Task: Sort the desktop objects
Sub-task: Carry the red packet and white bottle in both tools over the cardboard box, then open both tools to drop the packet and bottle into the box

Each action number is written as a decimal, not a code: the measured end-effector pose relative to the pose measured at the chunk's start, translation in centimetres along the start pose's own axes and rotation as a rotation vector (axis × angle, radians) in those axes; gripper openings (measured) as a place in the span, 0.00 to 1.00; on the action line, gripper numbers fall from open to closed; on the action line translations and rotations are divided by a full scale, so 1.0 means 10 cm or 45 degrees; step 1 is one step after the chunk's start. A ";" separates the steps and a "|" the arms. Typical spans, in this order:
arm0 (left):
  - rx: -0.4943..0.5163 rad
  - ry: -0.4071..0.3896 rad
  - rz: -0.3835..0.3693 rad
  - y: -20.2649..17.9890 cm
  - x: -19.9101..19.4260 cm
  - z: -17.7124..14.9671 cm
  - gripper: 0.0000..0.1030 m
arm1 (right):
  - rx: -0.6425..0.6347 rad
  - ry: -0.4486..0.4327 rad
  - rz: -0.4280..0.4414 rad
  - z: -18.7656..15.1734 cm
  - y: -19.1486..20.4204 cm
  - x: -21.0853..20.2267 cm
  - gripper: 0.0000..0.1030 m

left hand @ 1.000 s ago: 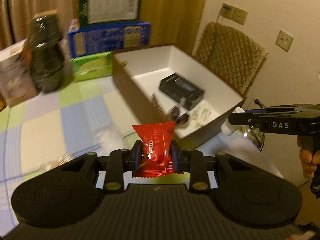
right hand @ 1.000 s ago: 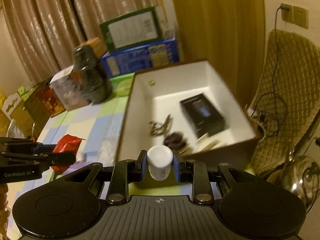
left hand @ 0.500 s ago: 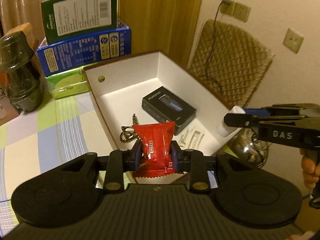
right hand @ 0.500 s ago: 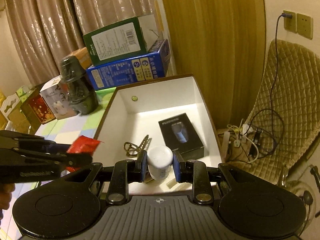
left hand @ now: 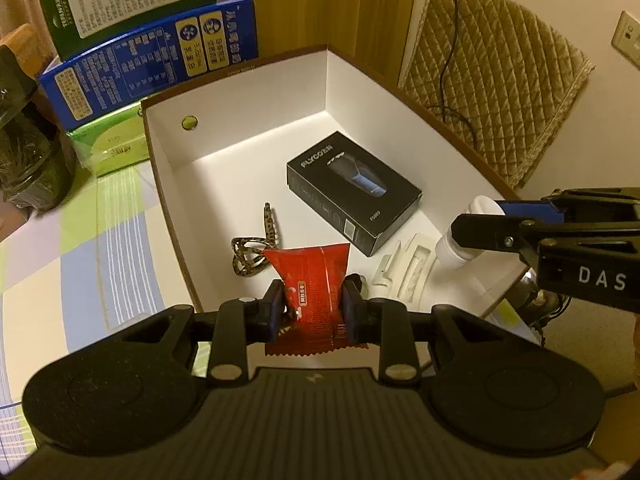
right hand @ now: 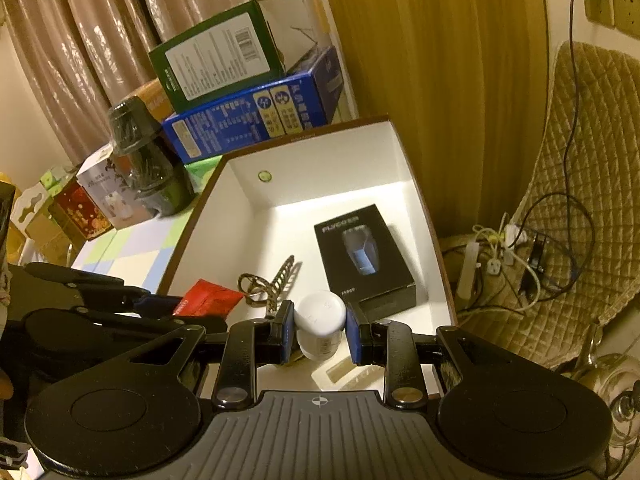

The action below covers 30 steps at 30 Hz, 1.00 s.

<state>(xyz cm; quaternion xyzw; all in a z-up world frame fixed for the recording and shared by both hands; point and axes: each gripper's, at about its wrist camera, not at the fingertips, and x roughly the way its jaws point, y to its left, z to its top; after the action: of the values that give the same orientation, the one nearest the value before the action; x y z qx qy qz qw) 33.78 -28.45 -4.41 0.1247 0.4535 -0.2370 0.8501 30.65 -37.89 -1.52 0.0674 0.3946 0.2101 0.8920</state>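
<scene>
The left gripper (left hand: pixel 313 307) is clamped on a red snack packet (left hand: pixel 310 280), its blue pads pressed against the packet's two sides so that the crinkled foil stands upright between them, and it hangs over the near end of the open white box (left hand: pixel 248 92). The right gripper (right hand: pixel 320 330) is closed on a small white bottle (right hand: pixel 320 322), gripping it just below the rounded cap, and it too is held above the box, over its near right part. In the left wrist view the right gripper comes in from the right edge with the bottle tilted at its tip, well apart from the packet. Inside the box, on its white floor, lie a black shaver box (left hand: pixel 354 190) toward the right, a leopard-print hair clip (left hand: pixel 256 246) toward the left just beyond the packet, and a white plastic insert (left hand: pixel 404 272) near the front right corner. The box has a brown rim and stands on a checked tablecloth (left hand: pixel 80 248) of pale green, blue and cream squares. Behind it a green carton (right hand: pixel 218 54) rests on a blue carton (right hand: pixel 256 118), with a light green pack (left hand: pixel 108 146) beneath them. A dark wrapped jar (right hand: pixel 146 164) stands to the left, and a quilted chair (left hand: pixel 492 92) stands past the table's right side.
</scene>
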 end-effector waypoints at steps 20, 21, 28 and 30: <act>-0.012 0.014 0.027 0.06 0.03 0.05 0.29 | -0.006 0.070 0.094 -0.02 0.08 0.23 0.23; -0.014 0.012 0.033 0.07 0.03 0.05 0.29 | -0.010 0.077 0.100 -0.02 0.10 0.25 0.23; -0.039 0.009 0.044 0.13 -0.01 0.03 0.30 | -0.041 0.127 0.137 -0.08 0.23 0.39 0.23; -0.048 0.009 0.051 0.16 -0.03 0.03 0.31 | -0.049 0.139 0.135 -0.10 0.25 0.43 0.24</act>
<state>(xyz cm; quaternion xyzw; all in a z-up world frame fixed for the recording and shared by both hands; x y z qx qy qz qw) 34.65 -27.12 -4.04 0.1185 0.4584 -0.2108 0.8552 31.75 -33.86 -4.40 0.0597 0.4345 0.2680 0.8578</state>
